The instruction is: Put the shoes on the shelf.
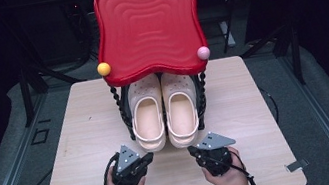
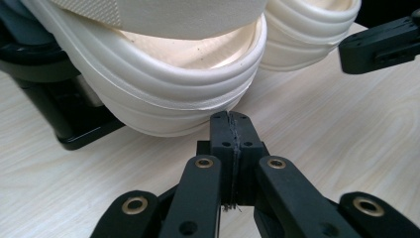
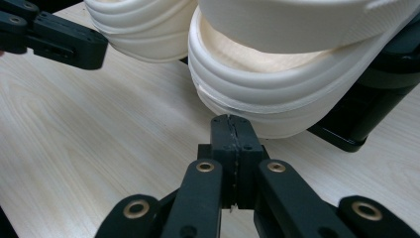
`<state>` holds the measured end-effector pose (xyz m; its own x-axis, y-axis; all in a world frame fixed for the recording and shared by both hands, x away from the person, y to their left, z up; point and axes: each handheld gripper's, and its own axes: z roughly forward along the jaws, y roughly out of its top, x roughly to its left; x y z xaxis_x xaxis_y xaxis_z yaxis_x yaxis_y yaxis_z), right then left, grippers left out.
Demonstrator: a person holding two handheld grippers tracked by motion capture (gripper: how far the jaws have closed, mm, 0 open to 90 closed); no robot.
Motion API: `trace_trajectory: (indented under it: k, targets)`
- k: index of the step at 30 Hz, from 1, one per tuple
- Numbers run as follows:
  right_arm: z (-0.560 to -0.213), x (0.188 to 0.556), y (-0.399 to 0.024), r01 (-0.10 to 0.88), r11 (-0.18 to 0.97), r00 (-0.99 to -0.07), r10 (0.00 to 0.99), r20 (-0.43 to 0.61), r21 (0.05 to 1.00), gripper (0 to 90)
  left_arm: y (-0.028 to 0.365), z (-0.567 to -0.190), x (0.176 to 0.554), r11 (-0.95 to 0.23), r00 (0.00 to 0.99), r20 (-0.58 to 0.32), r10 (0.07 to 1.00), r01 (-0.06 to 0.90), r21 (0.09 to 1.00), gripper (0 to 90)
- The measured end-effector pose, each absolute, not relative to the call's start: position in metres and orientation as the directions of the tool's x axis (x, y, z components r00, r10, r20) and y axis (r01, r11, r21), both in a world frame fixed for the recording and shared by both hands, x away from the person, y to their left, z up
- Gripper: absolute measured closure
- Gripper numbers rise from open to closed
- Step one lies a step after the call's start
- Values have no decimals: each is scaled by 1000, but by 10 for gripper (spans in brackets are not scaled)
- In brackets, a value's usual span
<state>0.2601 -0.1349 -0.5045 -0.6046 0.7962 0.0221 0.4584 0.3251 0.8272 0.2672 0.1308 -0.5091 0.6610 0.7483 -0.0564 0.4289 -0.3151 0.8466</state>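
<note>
Two hands come in at the near edge of the worktop, each holding a black tool. On the person's left, the left tool has its jaws pressed together with nothing between them; its own view shows the tips closed flat against each other. On the other side, the right tool is closed the same way, jaws together and empty, as its own view shows.

Just ahead of the left tool's tip sits the heel of the left clog, a cream rubber shoe with a ribbed sole edge. That heel looks very near the tip, though whether they touch cannot be told. Just ahead of the right tool's tip sits the heel of the right clog, equally near. Both clogs lie side by side, toes pointing away from the tools, heels toward them.

Their toes are tucked under a small red table with a wavy, ridged top and black beaded legs. Its dark base rests on the worktop beside the left clog. A yellow ball and a pink ball sit at its two near corners.

From each tool, the other shows off to the side, well apart, over pale wood.
</note>
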Motion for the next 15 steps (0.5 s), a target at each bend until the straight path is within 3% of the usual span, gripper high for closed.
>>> trace_trajectory:
  k: [15]
  targets:
    - [-490, 285, -135, 438, 352, -572, 819, -46, 827, 900, 135, -491, 293, -327, 637, -18, 771, 419, 847, 900]
